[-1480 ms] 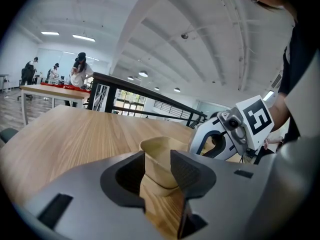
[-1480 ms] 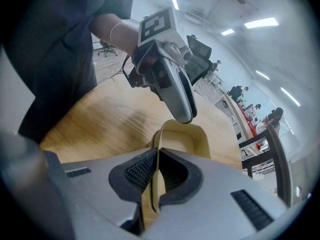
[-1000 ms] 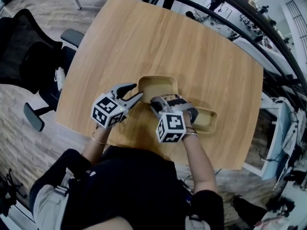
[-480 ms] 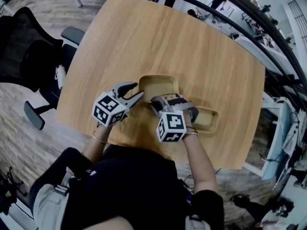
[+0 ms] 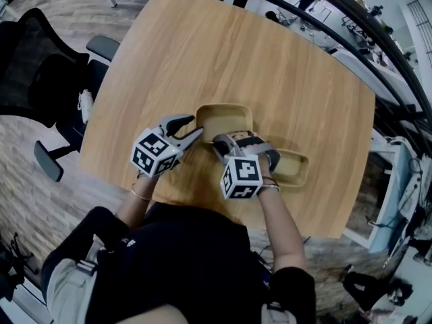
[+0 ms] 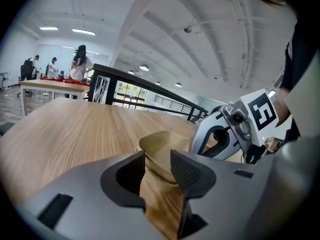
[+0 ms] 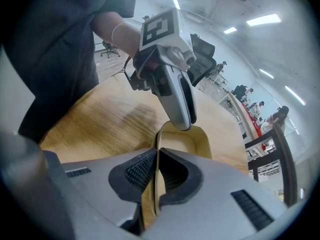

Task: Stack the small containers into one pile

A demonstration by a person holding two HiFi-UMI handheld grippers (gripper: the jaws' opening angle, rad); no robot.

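Two tan shallow containers lie on the wooden table (image 5: 270,66). The squarish one (image 5: 224,120) is in front of me, and the second (image 5: 293,170) lies to its right, partly hidden by my right hand. My right gripper (image 5: 221,142) is shut on the near rim of the squarish container (image 7: 194,143), the thin wall pinched between its pads (image 7: 142,171). My left gripper (image 5: 196,126) stands open at that container's left near corner, which shows in the gap between its jaws (image 6: 158,166). One left finger (image 7: 180,104) reaches the rim opposite my right gripper.
A black office chair (image 5: 40,73) stands off the table's left edge. A dark curved railing (image 5: 351,25) and a white desk (image 5: 388,174) lie beyond the right edge. People stand at distant tables (image 6: 75,66).
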